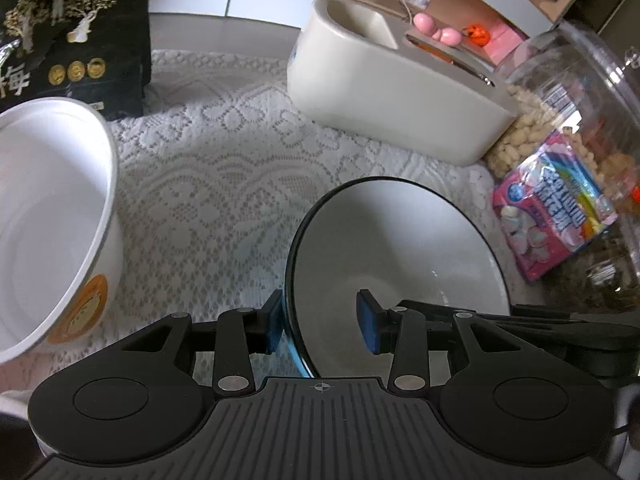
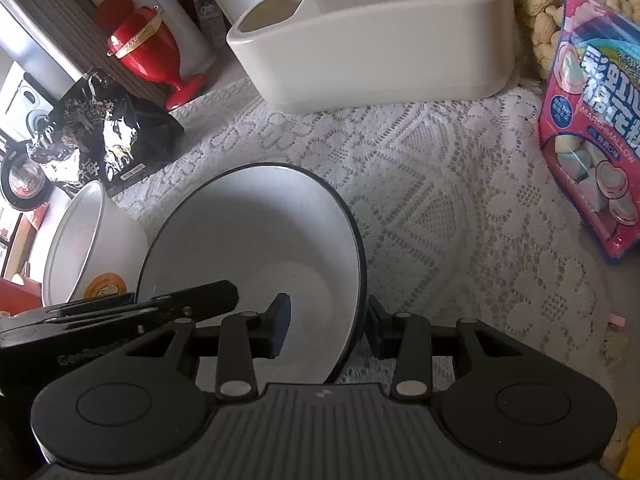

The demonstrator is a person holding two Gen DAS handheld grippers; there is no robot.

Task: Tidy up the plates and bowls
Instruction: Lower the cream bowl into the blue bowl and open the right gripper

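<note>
I have both grippers straddling the rim of the black-rimmed bowl (image 1: 400, 248), which sits on the lace tablecloth (image 1: 208, 168) just in front of me. My left gripper (image 1: 322, 322) has its jaws parted across the bowl's left rim: one blue pad lies outside against the wall, the other hangs inside the bowl with a clear gap, so it is released, not clamped. My right gripper (image 2: 326, 326) mirrors this on the opposite rim, one pad inside the bowl and one just outside, with the rim between them and space still showing at the inner pad, so it too is unclenched. In the right wrist view the left gripper's black body pokes in at the lower left, over the bowl's edge. A second white bowl (image 1: 52, 216) with an orange sticker stands to the left, near but apart from the first. Farther back sits a cream tissue box (image 1: 392, 92), a black gift bag (image 1: 72, 36) to the left, and a pink marshmallow packet (image 2: 596, 136) to the right beside peanuts (image 2: 540, 20).
</note>
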